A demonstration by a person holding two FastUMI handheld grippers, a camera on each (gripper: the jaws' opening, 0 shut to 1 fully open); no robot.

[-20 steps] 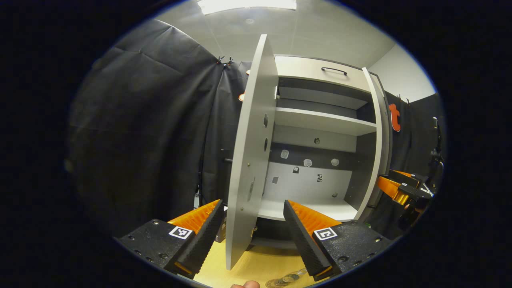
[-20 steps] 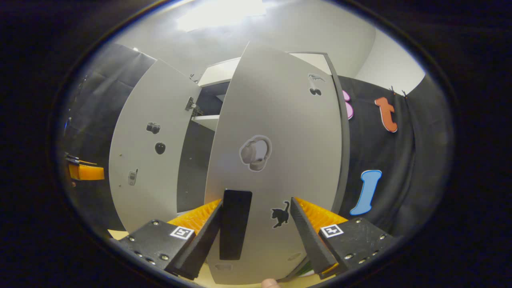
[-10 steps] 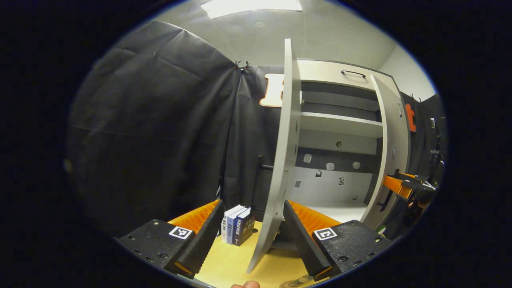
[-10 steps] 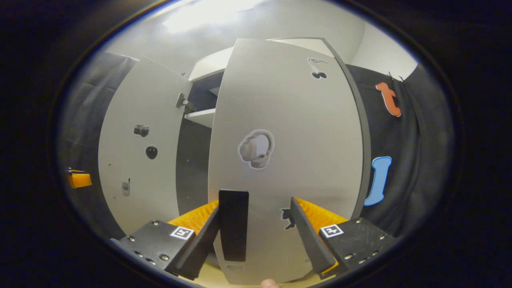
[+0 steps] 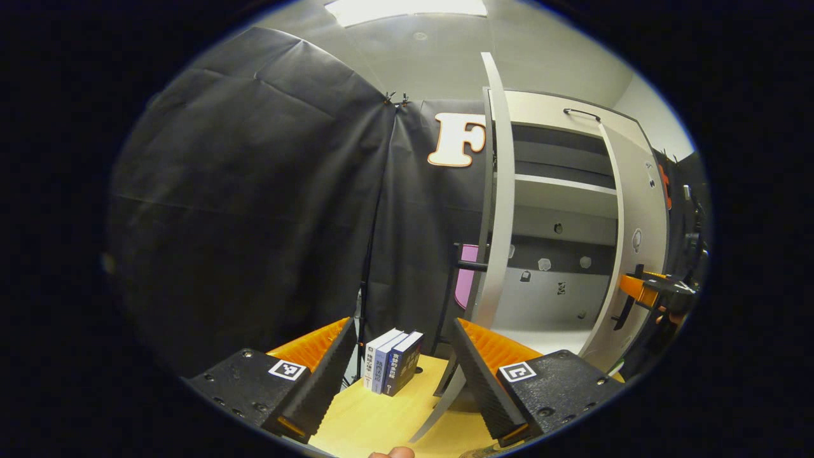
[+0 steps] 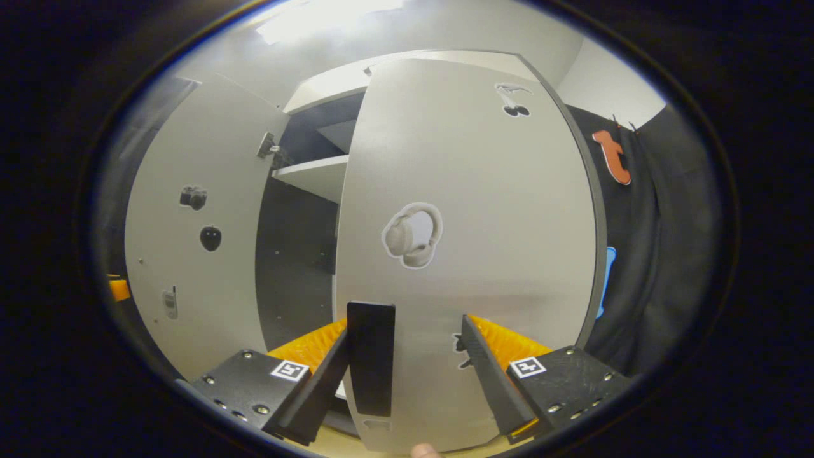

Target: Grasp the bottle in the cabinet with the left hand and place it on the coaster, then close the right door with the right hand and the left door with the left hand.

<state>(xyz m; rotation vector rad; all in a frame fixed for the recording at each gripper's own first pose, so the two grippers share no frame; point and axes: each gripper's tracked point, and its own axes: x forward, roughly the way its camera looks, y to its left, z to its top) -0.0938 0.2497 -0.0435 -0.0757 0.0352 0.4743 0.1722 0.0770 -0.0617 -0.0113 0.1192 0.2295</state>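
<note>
Left gripper view: your left gripper [image 5: 400, 372] was spread wide, gripping nothing.
Left door: the left door [image 5: 502, 203] showed edge-on, ahead and right of centre; its lower edge dropped down between the fingers, closer to the right one. Can't tell if it touched.
Cabinet: the cabinet [image 5: 559, 191] sat past that door, shelves bare where visible.
Table: the books [image 5: 391, 369] stood upright on the wooden table [image 5: 369, 420], ahead between the fingers.
Other claw: your right gripper [image 5: 645, 294] sat far right, against the right door [image 5: 639, 254].
Right gripper view: your right gripper [image 6: 407, 375] was spread too, not clamped. The right door's [image 6: 470, 242] black handle [image 6: 371, 356] stood between the fingers, against the left one. The left door [image 6: 191, 242] hung open, farther left.
Bottle, coaster: couldn't make out either.
</note>
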